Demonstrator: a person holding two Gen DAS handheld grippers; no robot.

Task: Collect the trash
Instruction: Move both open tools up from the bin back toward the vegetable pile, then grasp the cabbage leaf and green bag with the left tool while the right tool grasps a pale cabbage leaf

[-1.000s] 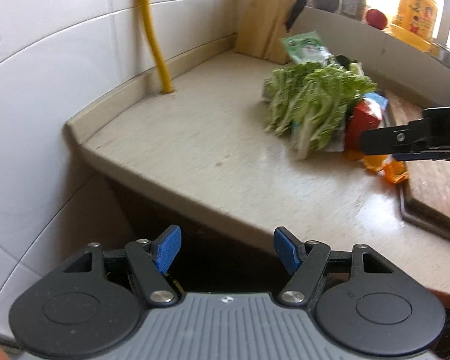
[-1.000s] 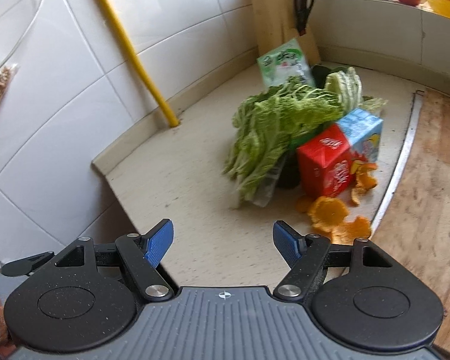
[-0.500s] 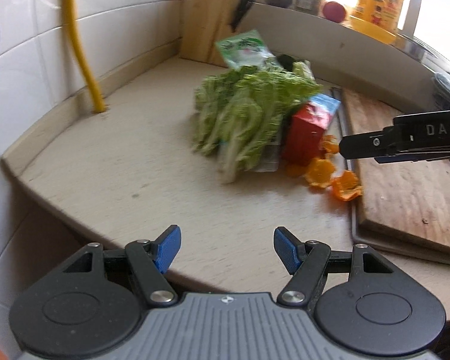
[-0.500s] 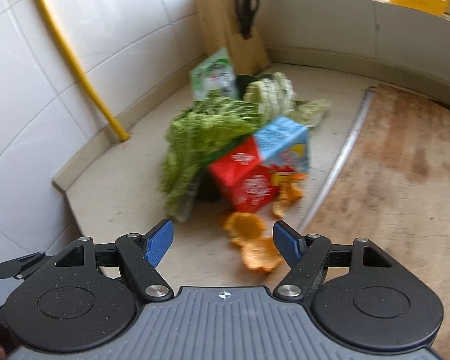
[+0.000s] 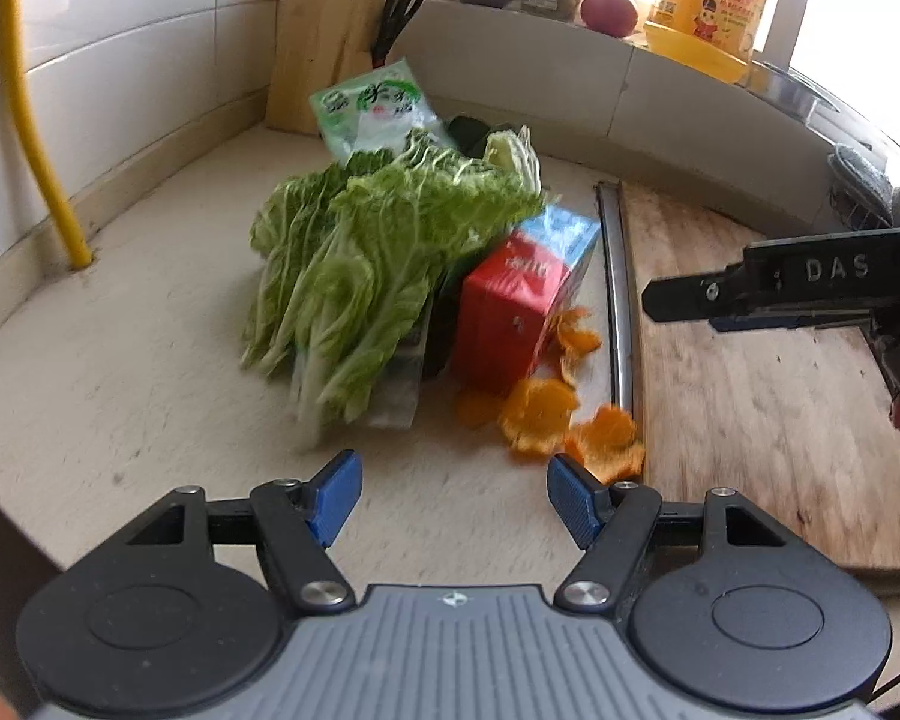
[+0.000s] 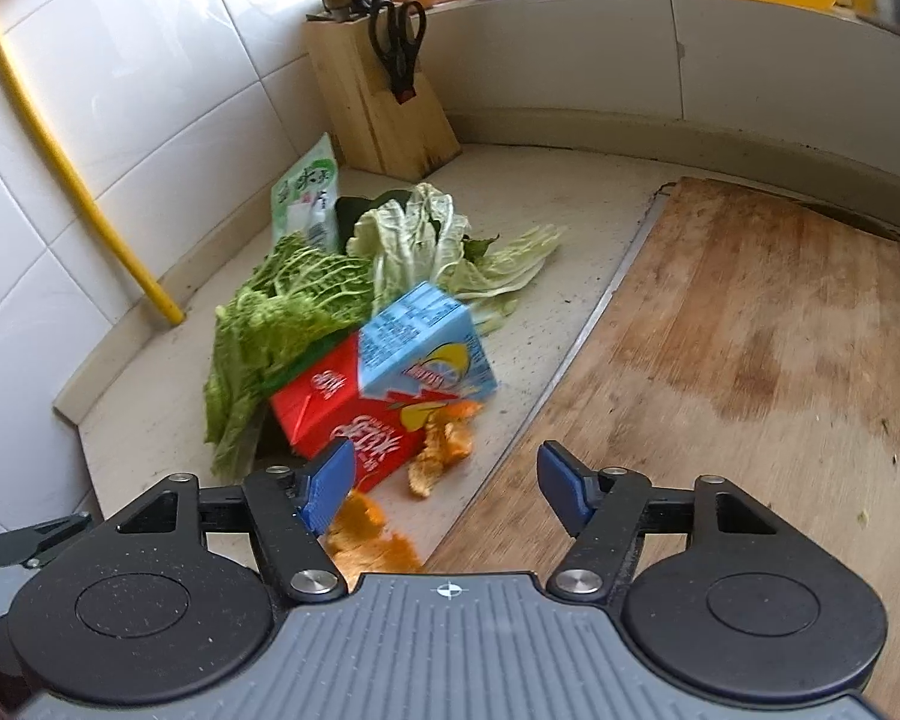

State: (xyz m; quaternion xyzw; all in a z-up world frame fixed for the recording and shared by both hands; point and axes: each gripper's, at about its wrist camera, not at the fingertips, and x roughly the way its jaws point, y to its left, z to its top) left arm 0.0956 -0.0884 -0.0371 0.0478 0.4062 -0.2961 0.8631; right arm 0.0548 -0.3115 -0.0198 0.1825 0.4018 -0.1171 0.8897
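A heap of trash lies on the beige counter: cabbage leaves [image 5: 378, 258] [image 6: 282, 324], a red and blue drink carton [image 5: 519, 306] [image 6: 390, 384], orange peels [image 5: 546, 414] [image 6: 438, 450] and a green and white packet [image 5: 372, 108] [image 6: 306, 192]. My left gripper [image 5: 453, 495] is open and empty, just in front of the peels. Open and empty too, my right gripper [image 6: 447, 489] hovers over the edge of the wooden cutting board [image 6: 738, 348], with the carton near its left fingertip. In the left wrist view the right gripper's black body [image 5: 810, 288] hangs over the board.
A wooden knife block [image 6: 378, 96] with scissors stands in the back corner. A yellow pipe [image 6: 60, 162] runs down the tiled wall. Jars, a red fruit [image 5: 609, 12] and a yellow bottle [image 5: 714, 0] line the ledge. The counter's front edge is at the lower left.
Both grippers have swung right and moved in toward the trash heap. The carton and peels now lie much nearer the fingertips. Both stay open.
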